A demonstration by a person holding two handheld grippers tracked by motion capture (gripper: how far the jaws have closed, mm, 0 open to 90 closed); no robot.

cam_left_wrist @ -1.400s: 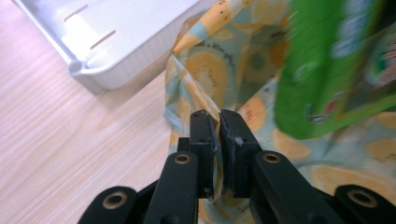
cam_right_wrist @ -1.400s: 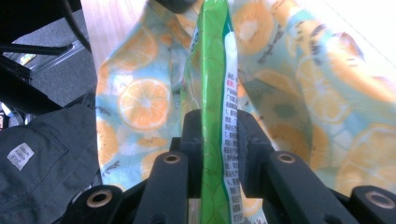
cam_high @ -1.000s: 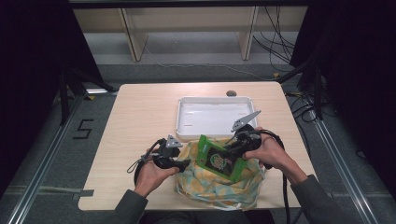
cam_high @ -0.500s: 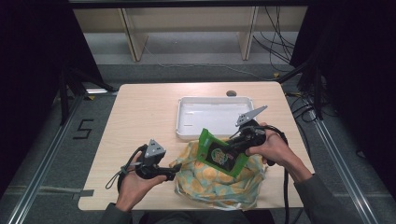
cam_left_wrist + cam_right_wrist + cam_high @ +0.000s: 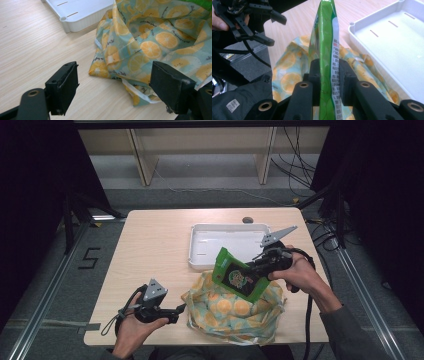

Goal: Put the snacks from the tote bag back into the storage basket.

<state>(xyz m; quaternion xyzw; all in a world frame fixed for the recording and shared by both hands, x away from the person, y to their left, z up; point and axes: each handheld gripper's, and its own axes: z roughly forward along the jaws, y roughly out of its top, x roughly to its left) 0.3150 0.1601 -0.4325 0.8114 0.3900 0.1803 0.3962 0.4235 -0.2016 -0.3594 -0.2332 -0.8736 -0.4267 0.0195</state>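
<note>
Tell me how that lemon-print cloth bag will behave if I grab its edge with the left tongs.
Probably floppy: the cloth bag lies crumpled in soft folds. Likely light, so it may drag across the table rather than lift cleanly.

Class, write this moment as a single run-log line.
right tool: shut on packet, above bag | left tool: open, jaws just opened, beside bag | tray: empty

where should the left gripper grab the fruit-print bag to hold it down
Take the loose folded corner of the bag nearest the left gripper. It lies flat on the table, so come in low from the bag's left side. The open jaws already face it, and the cloth there is thin enough to pinch.
</note>
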